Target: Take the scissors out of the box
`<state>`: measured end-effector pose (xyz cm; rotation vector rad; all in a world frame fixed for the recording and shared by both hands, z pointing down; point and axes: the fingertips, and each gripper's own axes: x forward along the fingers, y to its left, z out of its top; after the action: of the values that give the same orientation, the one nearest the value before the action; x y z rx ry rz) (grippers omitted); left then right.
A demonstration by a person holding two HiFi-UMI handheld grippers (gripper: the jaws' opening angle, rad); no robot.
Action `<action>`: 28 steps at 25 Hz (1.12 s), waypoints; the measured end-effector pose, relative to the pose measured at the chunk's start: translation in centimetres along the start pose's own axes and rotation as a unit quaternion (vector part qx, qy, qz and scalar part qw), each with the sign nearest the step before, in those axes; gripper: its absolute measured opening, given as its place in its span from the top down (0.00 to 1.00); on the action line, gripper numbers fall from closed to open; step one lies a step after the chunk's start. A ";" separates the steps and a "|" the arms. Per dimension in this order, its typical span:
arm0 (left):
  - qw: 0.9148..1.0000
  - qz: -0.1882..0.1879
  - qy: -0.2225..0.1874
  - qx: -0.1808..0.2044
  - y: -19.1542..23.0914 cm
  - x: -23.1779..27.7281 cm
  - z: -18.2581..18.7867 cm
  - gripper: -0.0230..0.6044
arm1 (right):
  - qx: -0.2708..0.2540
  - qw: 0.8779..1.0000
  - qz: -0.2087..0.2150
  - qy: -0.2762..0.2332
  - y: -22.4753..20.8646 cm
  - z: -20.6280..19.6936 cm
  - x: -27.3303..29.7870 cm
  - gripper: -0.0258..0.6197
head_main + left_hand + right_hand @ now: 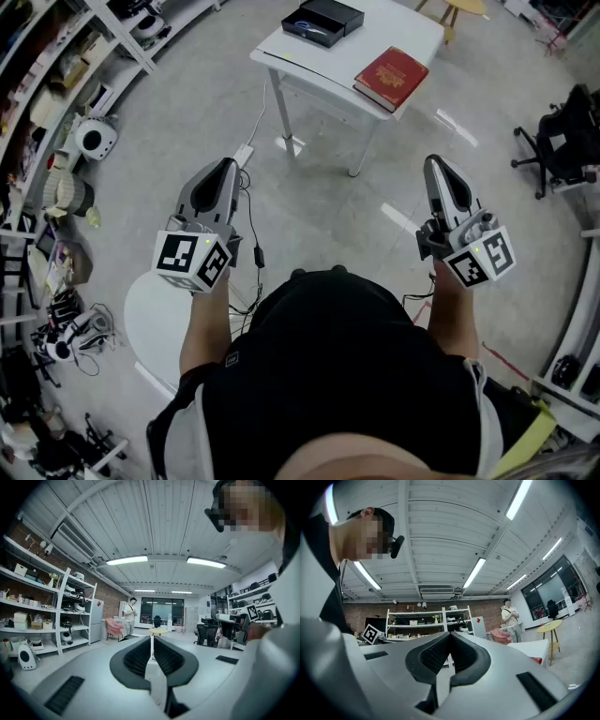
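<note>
A black box (339, 15) lies on the far end of a white table (412, 33), well ahead of me. Inside it lie scissors (314, 28) with blue handles. My left gripper (228, 165) is held in the air at the left, far short of the table, its jaws shut with nothing between them (152, 639). At the right my right gripper (433, 161) hangs just as far from the table, also shut and holding nothing (450, 634). Both point out into the room.
A red book (391, 78) lies on the table near the box. Shelves (56, 94) full of gear line the left wall. An office chair (562, 131) stands at the right, a round white stool (155, 319) by my left side. A person (131, 613) stands far off.
</note>
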<state>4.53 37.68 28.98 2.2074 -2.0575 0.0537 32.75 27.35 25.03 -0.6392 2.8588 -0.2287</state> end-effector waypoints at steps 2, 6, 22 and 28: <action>1.000 0.001 0.000 0.000 -0.3 0.2 0.1 0.91 | 0.001 1.000 0.000 0.000 -0.3 0.1 -0.2 0.92; 1.000 0.004 0.000 0.001 -1.3 0.5 0.2 0.91 | 0.002 1.000 0.002 -0.002 -1.0 0.4 -0.9 0.92; 0.998 0.060 0.006 -0.008 1.7 1.3 -1.3 0.91 | 0.068 0.997 0.032 0.006 -4.5 -1.8 1.5 0.91; 0.998 0.052 0.004 -0.019 7.7 5.4 -1.5 0.91 | 0.070 0.997 0.025 0.015 -5.7 -2.9 7.5 0.91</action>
<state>-2.69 32.02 31.51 2.0741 -2.1480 0.0335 27.74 19.35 27.71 -0.5417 2.8506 -0.4285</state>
